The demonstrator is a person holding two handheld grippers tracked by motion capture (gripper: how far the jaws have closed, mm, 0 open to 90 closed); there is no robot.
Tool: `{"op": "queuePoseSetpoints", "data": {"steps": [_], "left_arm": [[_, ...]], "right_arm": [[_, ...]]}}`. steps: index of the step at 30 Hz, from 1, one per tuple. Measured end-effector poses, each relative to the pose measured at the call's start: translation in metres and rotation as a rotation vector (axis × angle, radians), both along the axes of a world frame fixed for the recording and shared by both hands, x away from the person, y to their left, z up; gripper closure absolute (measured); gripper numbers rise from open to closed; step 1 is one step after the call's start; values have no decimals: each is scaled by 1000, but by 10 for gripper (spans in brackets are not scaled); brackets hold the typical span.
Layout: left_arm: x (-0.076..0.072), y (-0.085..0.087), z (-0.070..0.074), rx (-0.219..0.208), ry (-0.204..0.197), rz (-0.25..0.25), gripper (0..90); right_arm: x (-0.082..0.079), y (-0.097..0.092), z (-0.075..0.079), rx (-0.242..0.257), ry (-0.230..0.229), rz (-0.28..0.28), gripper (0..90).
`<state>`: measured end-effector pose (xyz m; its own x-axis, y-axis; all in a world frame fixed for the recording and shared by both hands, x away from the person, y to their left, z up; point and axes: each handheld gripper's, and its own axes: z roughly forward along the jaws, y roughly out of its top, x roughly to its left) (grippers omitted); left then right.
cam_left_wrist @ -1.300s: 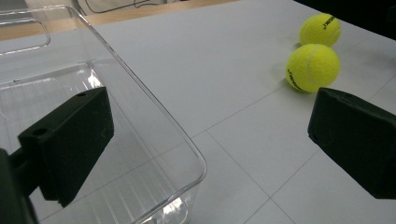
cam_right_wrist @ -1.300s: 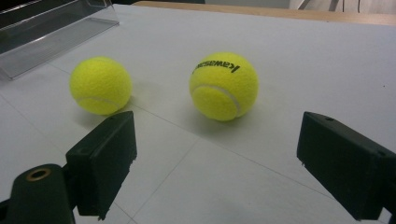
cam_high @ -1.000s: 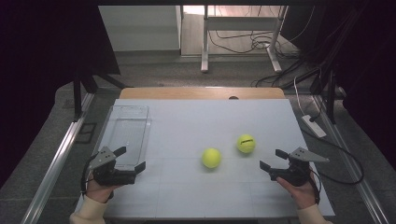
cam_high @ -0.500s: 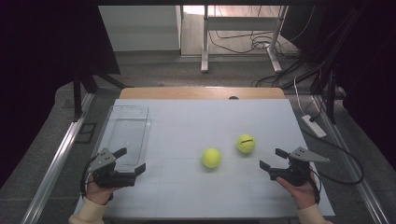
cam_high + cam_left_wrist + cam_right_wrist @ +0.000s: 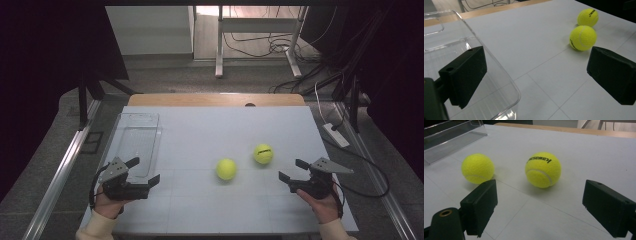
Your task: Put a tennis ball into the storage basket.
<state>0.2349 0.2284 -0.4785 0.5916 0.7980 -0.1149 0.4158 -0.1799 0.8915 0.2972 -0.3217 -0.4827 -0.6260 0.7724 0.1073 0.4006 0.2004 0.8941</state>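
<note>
Two tennis balls are lying on the surface (image 5: 210, 210) between my grippers: near ball (image 5: 226, 169) ahead of my left gripper (image 5: 142, 172), far ball (image 5: 263, 153) ahead of my right gripper (image 5: 293, 170). Both sets of jaws are standing wide and gripping nothing; the left jaws have just been closing slightly, with nothing between them. I am judging nothing done yet: the clear tray (image 5: 150, 142), beside my left jaws, is holding no ball.

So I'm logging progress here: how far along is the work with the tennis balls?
Nothing looks done: both tennis balls lie on the table, and the clear tray holds nothing. Nothing is in hand: the left gripper and right gripper hover open. Grasping either ball is left.
</note>
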Motion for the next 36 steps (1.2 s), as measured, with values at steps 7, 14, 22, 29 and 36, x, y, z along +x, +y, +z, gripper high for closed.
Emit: {"op": "queuePoseSetpoints", "data": {"steps": [7,14,22,29,36], "left_arm": [[2,-7,3,17,8,-20,35],[7,-15,9,26,12,-38,37],[11,-19,11,29,16,-44,39],[13,-23,16,27,-2,-54,40],[17,-29,14,32,-1,-68,40]], "right_arm": [[-1,1,0,0,-1,2,130],[0,1,-1,-1,-1,1,130],[0,1,-1,-3,0,2,130],[0,1,-1,-1,-1,1,129],[-1,3,0,2,0,9,129]]}}
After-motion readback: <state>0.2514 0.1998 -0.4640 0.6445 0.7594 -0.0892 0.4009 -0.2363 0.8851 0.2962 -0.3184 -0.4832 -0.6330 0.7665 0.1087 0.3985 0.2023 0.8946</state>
